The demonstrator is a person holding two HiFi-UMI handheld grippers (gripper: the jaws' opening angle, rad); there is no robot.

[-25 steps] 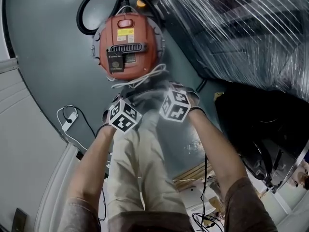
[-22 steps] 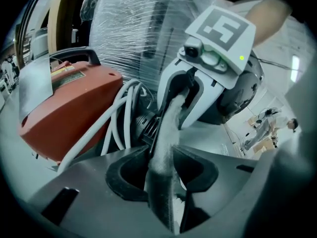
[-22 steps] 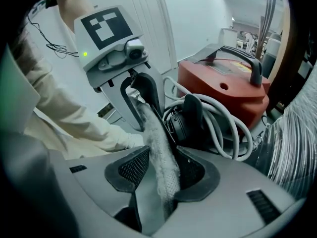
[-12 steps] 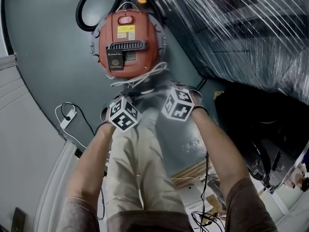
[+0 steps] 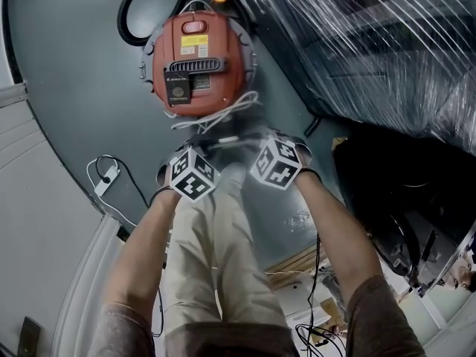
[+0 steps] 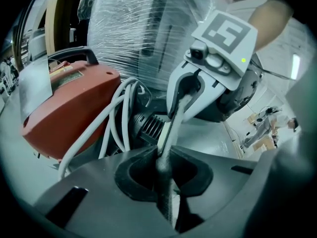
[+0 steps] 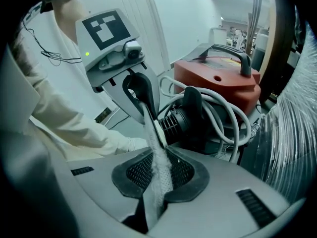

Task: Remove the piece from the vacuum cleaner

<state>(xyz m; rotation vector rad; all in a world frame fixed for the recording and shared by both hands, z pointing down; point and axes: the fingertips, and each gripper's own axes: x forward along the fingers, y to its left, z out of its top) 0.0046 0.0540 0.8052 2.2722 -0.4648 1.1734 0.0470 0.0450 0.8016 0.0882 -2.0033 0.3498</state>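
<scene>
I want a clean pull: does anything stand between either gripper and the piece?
Nothing visible does. The left gripper and right gripper have just been closing their jaws and pinch the thin piece directly. The white cord loops behind it on the vacuum cleaner.

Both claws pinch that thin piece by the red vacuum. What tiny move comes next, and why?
Probably pull both claws gently back together, away from the red vacuum cleaner. The left claw and right claw have just been closing and now pinch the thin piece at opposite ends.
</scene>
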